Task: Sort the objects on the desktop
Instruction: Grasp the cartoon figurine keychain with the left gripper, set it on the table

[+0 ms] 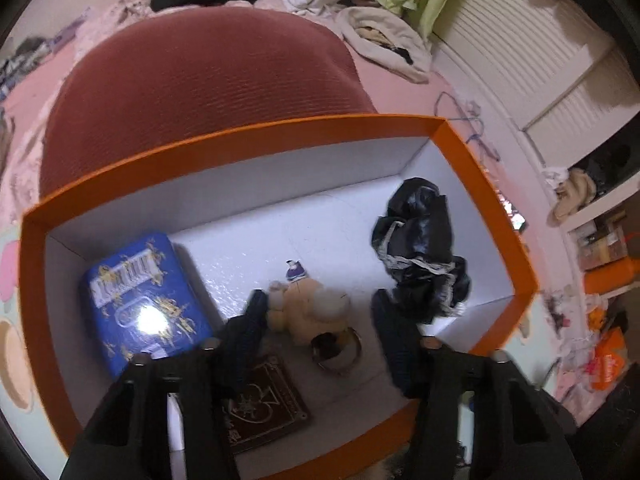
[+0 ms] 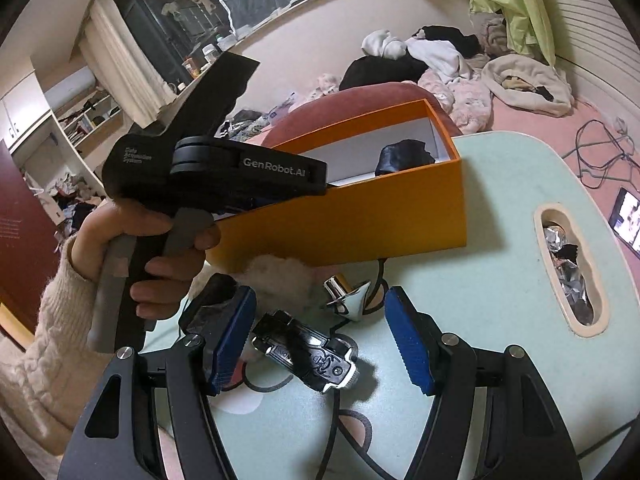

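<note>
Left gripper [image 1: 320, 320] is held over the orange box [image 1: 492, 184], jaws parted around the plush toy [image 1: 308, 312], not visibly pressed. Right gripper [image 2: 320, 340] is held open over the black clip [image 2: 308, 352], whose long axis lies slantwise between the pads.

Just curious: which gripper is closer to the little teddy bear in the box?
Left. The left gripper reaches into the orange box with the teddy bear between its fingers. The right gripper hovers outside over the table.

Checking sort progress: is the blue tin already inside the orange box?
Yes, the left wrist view shows the blue tin lying on the white floor of the orange box, in its left corner.
</note>
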Motion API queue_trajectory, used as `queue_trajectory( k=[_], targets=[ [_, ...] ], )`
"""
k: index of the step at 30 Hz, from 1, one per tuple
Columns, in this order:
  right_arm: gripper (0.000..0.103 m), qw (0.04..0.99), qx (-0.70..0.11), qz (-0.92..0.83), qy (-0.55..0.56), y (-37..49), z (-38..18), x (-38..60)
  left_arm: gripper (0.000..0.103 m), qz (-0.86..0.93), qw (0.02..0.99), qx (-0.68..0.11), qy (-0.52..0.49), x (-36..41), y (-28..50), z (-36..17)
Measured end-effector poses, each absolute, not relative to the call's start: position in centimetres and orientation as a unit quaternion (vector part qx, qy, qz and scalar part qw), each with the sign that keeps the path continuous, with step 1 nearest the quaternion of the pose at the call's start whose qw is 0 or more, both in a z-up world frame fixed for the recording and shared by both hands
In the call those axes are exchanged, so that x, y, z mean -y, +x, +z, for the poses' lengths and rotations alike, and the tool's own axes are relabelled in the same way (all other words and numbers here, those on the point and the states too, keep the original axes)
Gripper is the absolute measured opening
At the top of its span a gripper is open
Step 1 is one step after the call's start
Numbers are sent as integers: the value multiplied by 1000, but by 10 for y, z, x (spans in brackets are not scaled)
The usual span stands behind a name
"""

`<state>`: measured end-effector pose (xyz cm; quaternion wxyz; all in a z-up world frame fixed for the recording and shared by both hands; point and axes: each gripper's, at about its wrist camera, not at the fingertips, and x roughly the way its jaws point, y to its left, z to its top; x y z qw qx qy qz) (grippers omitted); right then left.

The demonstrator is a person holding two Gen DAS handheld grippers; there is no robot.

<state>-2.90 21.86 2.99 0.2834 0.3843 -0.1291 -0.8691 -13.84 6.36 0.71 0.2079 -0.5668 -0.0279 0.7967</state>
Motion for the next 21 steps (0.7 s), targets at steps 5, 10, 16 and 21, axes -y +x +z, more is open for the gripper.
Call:
queue_trajectory(
  k=[5,10,16,21],
  targets=[
    [67,284,130,-869,385,-29,30,-218,37,825,222,64,-516,-46,-129,29],
    [67,283,128,-869,386,-29,30,-219,37,858,241,133,-433,-1,-101,81],
    [67,284,126,-868,388,-29,30,-218,37,892,199,184,-361,65,-55,111],
    [67,283,123,-868,388,-28,30,-216,38,901,142,190,-363,101,-22,84]
  ],
)
